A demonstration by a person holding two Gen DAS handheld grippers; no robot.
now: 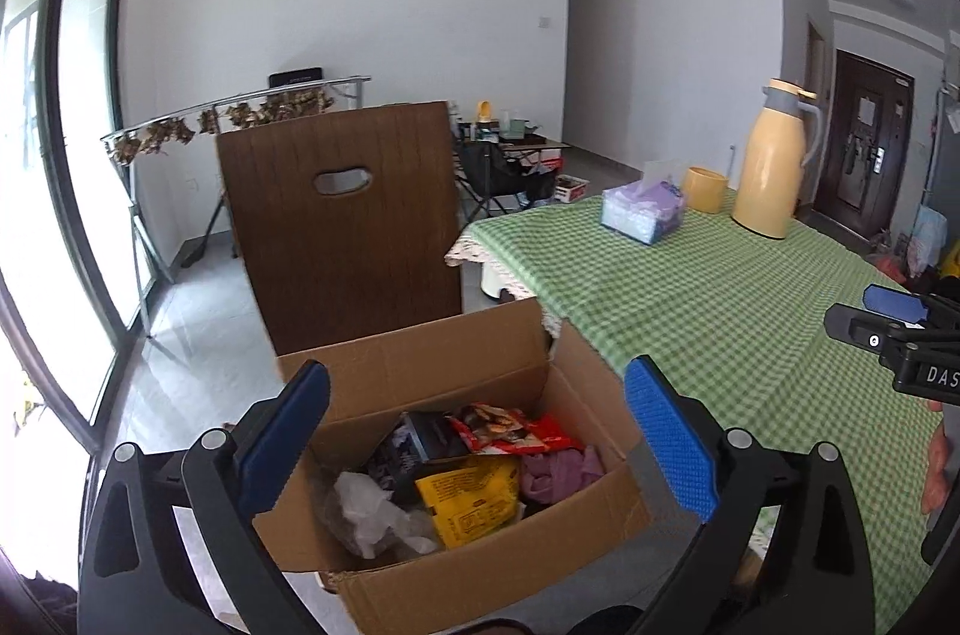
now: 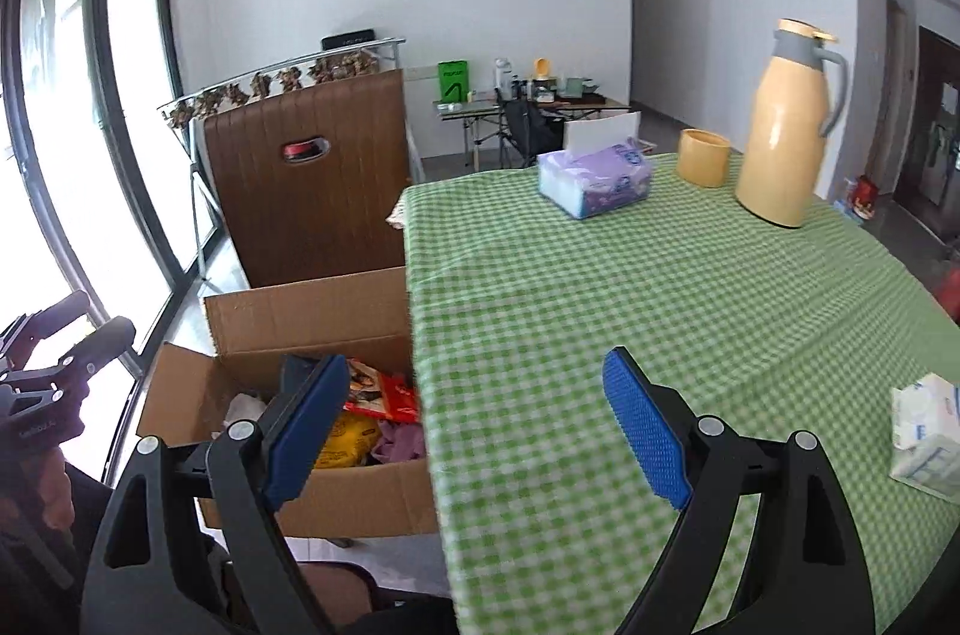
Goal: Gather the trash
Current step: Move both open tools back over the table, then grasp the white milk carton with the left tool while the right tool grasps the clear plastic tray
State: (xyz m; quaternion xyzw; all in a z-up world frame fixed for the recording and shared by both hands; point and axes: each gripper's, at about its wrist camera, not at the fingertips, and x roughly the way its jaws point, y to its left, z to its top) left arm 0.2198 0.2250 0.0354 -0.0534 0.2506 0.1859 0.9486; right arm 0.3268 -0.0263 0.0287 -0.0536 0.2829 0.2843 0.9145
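An open cardboard box [image 1: 420,359] stands on the floor beside the table and holds trash: a yellow packet [image 1: 474,506], a red snack wrapper [image 1: 510,431], a black pack, purple tissue and clear plastic. My left gripper [image 1: 480,443] hovers open and empty over the box. The box also shows in the right wrist view [image 2: 300,317]. My right gripper [image 2: 480,419] is open and empty above the table's left edge. A white tissue pack [image 2: 927,434] lies on the green checked tablecloth [image 2: 600,275] at the right.
A brown chair back [image 1: 342,221] stands behind the box. On the table's far end are a purple tissue pack [image 2: 594,179], a yellow cup [image 2: 703,157] and a yellow thermos jug [image 2: 786,125]. A drying rack and glass door are at the left.
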